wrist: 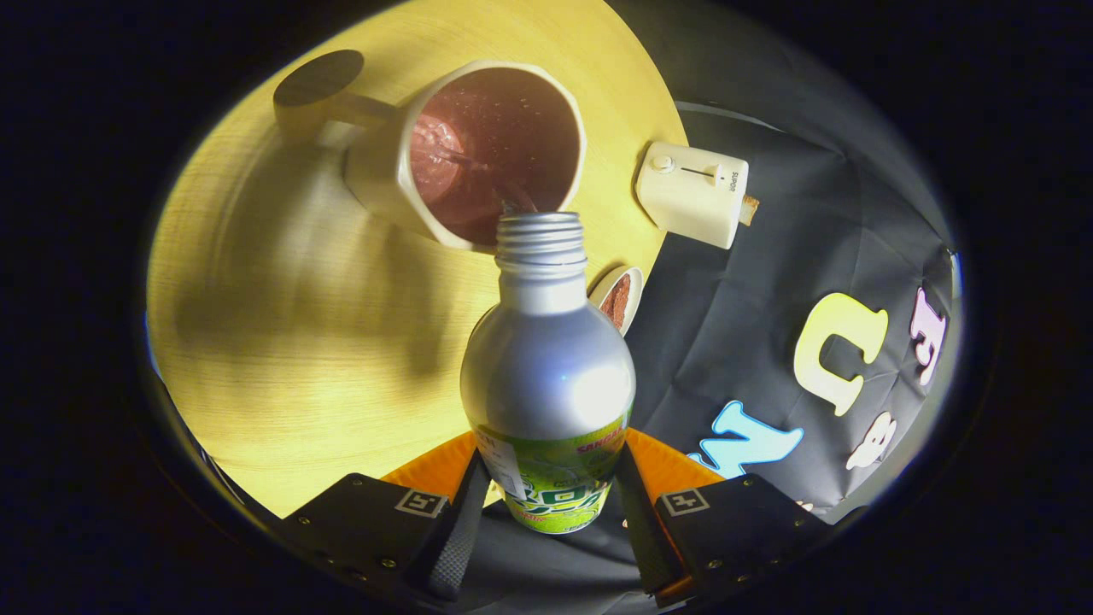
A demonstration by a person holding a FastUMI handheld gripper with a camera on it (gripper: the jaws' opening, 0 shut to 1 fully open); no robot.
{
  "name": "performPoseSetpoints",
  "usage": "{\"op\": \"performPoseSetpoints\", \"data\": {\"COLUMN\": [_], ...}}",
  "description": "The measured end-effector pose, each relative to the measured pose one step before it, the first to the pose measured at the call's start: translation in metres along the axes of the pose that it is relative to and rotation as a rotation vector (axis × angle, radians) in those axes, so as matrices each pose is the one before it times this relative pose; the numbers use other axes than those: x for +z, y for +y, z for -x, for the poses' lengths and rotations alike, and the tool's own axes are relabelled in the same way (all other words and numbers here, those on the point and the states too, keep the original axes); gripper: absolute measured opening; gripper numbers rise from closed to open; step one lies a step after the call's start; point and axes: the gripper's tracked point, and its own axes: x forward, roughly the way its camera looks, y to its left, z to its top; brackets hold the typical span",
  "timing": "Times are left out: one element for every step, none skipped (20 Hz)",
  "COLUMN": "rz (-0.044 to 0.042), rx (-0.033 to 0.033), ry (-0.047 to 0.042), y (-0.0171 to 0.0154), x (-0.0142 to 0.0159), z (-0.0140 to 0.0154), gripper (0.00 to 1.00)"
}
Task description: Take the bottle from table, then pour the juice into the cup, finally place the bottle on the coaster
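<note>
The gripper (pixel 546 500) is clenched on the bottle (pixel 548 376), one finger pressing each side of its labelled lower body. The bottle is silver, uncapped, and tipped forward so its threaded neck points away from the fingers toward the cup (pixel 465 154). A thin stream of dark juice (pixel 515 202) leaves its mouth and falls into the cup just beyond. The cup is pale with a handle, standing on the round wooden table (pixel 290 342), and holds reddish-brown liquid. Beside the bottle's shoulder, at the table's edge, lies a small round dish (pixel 618 298) with something reddish-brown in it. Further along that edge stands a cream toaster (pixel 693 193). Past the cup, near the far edge, lies a dark round coaster (pixel 319 77).
</note>
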Motion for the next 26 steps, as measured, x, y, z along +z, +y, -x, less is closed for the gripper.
{"op": "performPoseSetpoints", "data": {"rz": [0.00427,0.00456,0.00361,0.00294,0.004,0.0047,0.00423,0.00323,0.00232,0.00363,0.0052,0.00604,0.00626,0.00407,0.00129,0.00138,0.00327,0.00383,0.00476,0.0063,0.0066,0.00628,0.00585,0.00638,0.00818,0.00924], "rx": [0.0023,-0.00051,-0.0013,0.00077,-0.00074,-0.00214,-0.0028,0.00147,0.00176,-0.00098,0.00084,-0.00032,-0.00169,0.00141,0.00359,0.00323,0.00108,0.00105,0.00143,-0.00143,-0.00173,0.00199,0.00138,-0.00268,-0.00233,-0.00149], "ry": [0.00116,0.00126,0.00001,-0.00013,-0.00009,0.00181,0.00065,0.00106,0.00204,0.00231,0.00238,0.00327,0.00268,-0.00028,0.0019,0.00161,0.00261,0.00164,0.00132,-0.00158,0.00226,0.00559,0.00367,0.00011,0.00181,0.00216], "y": [-0.00026,-0.00059,0.00006,-0.00094,-0.00074,-0.00214,-0.00086,-0.00156,-0.00057,-0.00055,-0.00224,-0.00056,0.00022,-0.00058,0.00022,0.00021,-0.00036,0.00055,0.00007,-0.00031,-0.00028,-0.00066,-0.00125,-0.00119,-0.0012,-0.00134], "x": [-0.00003,-0.00048,0.00012,-0.00018,0.00046,-0.00044,-0.00022,-0.00027,-0.00017,-0.00097,-0.00013,-0.00126,-0.00039,-0.00021,-0.00005,-0.00016,0.00007,-0.00028,0.00127,0.00092,0.0007,-0.00057,0.00064,0.00059,0.00081,-0.00004], "z": [-0.00058,-0.00093,0.00083,-0.00028,-0.00016,-0.00055,-0.00085,-0.00049,0.00039,0.00055,-0.00001,0.00046,0.00079,0.0005,-0.00023,0.00103,-0.0006,0.00081,0.00086,0.00048,0.00211,0.00139,-0.00095,0.00136,0.00153,0.00017], "gripper": [0.76,0.76,0.76,0.76,0.76,0.76,0.76,0.76,0.76,0.76,0.76,0.76,0.76,0.76,0.76,0.76,0.76,0.76,0.76,0.76,0.76,0.76,0.76,0.76,0.76,0.76]}}
